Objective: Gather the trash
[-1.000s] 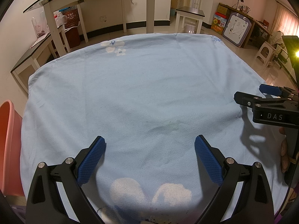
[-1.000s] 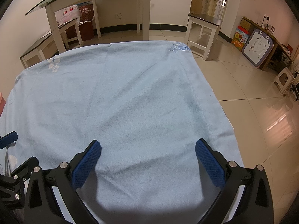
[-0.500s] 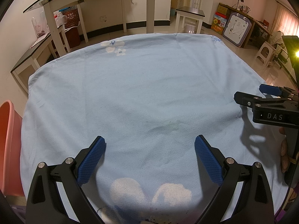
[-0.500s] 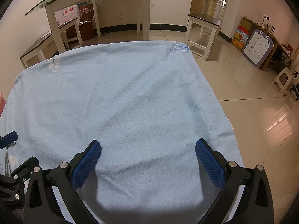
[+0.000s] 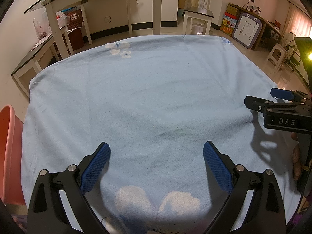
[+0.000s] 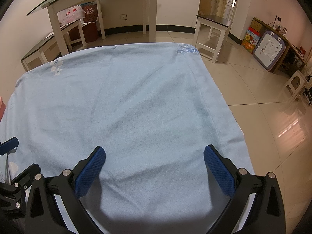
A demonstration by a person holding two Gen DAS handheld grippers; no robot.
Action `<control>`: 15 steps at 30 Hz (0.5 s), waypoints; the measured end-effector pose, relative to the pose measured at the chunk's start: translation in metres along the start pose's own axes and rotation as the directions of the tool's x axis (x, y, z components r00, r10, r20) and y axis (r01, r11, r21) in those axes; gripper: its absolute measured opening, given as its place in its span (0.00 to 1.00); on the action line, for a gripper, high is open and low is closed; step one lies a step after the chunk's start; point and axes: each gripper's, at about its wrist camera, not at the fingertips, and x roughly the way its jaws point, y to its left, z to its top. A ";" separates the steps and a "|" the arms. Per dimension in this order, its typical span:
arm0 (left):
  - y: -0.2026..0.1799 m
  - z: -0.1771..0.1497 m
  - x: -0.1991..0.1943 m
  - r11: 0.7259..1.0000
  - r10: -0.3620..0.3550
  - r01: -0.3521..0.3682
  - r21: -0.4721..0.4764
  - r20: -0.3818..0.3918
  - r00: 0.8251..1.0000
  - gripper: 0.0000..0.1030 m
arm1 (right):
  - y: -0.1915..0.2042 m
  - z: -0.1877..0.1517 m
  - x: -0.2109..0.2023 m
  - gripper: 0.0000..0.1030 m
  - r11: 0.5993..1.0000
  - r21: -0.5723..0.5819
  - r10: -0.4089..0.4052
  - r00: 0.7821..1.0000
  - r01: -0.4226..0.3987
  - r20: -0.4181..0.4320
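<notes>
Left wrist view shows the left claw (image 5: 157, 159) spread wide and empty above a light blue cloth (image 5: 146, 101) covering the tabletop. A pink bin (image 5: 7, 152) sits at the frame's left edge. No trash is visible on the cloth. Right wrist view has the right claw (image 6: 155, 162) equally wide, holding nothing, over the cloth's lower middle.

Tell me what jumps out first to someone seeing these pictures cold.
A pale blue cloth with flower prints fills both views, and no trash shows on it. Both grippers hover over its near edge with jaws wide open and holding nothing: the left gripper and the right gripper. A pink bin sits at the cloth's left edge.
</notes>
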 end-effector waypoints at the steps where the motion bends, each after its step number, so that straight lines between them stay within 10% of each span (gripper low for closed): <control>1: -0.001 0.000 0.000 1.000 0.000 0.000 0.000 0.000 1.000 0.94 | 0.000 0.000 0.000 0.97 1.000 0.000 0.000 1.000 0.000 0.000; 15: -0.002 0.001 0.001 1.000 0.000 0.000 0.000 0.000 1.000 0.94 | 0.000 0.000 0.000 0.97 1.000 0.000 0.000 1.000 0.000 0.000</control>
